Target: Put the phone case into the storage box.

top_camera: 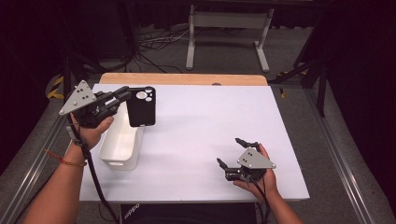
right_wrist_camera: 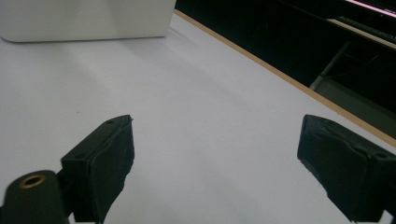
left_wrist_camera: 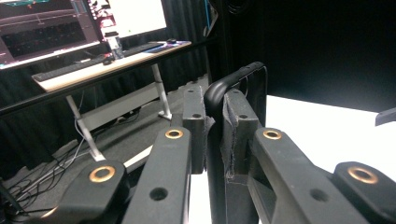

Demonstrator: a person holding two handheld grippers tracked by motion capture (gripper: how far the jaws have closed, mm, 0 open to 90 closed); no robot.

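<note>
A black phone case point(top_camera: 141, 106) with a camera cut-out hangs upright in the air over the right rim of a white bin point(top_camera: 122, 145). My left gripper point(top_camera: 125, 93) is shut on the case's upper left edge. In the left gripper view the case's rim point(left_wrist_camera: 238, 84) stands between the two pads point(left_wrist_camera: 194, 122), edge on. My right gripper point(top_camera: 230, 151) rests low over the table's front right part, jaws wide apart and empty. The right gripper view has its pads point(right_wrist_camera: 108, 158) spread over bare white table, with the bin point(right_wrist_camera: 88, 18) far off.
The white table top point(top_camera: 201, 121) has a wooden strip point(top_camera: 182, 78) along its far edge. A desk frame point(top_camera: 229, 32) and cables stand on the floor behind. Monitors and a keyboard desk point(left_wrist_camera: 93, 51) appear in the left gripper view.
</note>
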